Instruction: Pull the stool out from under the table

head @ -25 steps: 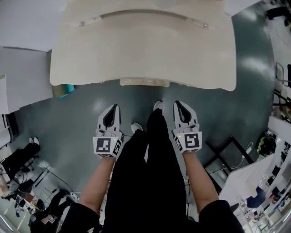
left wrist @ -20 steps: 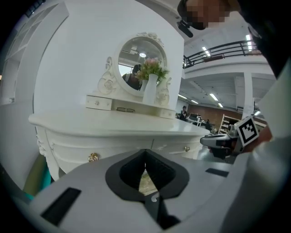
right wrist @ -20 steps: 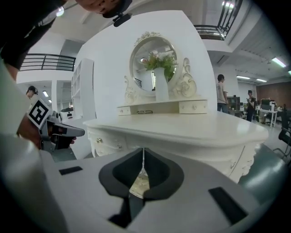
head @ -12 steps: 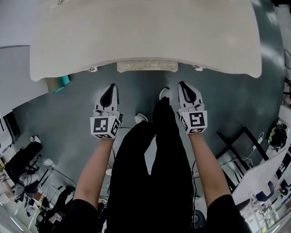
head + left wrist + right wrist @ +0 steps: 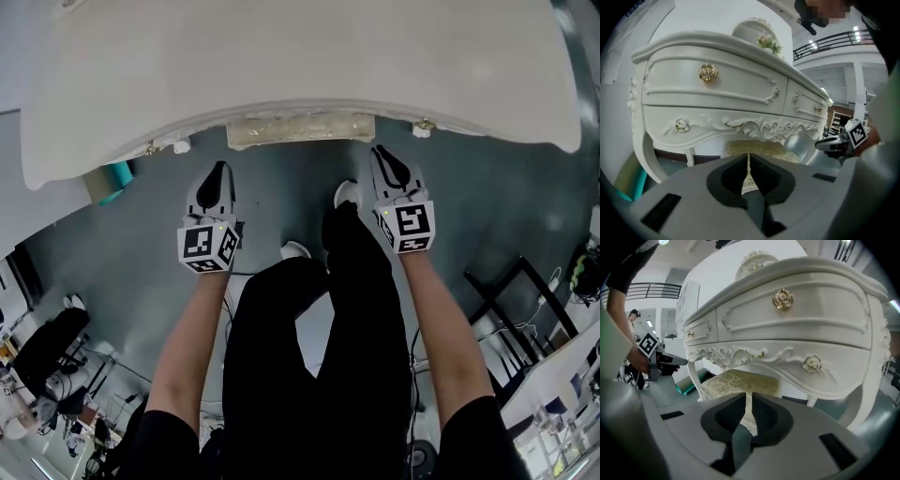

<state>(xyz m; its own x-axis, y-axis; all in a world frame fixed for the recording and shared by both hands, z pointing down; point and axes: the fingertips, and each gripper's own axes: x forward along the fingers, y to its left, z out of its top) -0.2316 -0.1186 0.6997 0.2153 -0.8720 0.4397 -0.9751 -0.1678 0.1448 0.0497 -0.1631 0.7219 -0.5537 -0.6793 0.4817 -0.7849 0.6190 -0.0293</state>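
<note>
The stool has a pale patterned cushion; only its front edge shows under the white ornate table. My left gripper and right gripper hang on either side of my legs, just short of the table's front edge. Both point at the stool, shut and empty. In the left gripper view the closed jaws face the cushion below the carved apron. The right gripper view shows the same, with closed jaws before the stool. Neither gripper touches the stool.
The table's curved white legs flank the stool. A teal object lies on the grey floor by the left leg. A black metal frame stands at the right. My black-trousered legs fill the space between the arms.
Both grippers have sunk lower and drawn nearer the table's front edge, still shut. The table fills more of the head view as the head comes closer.
</note>
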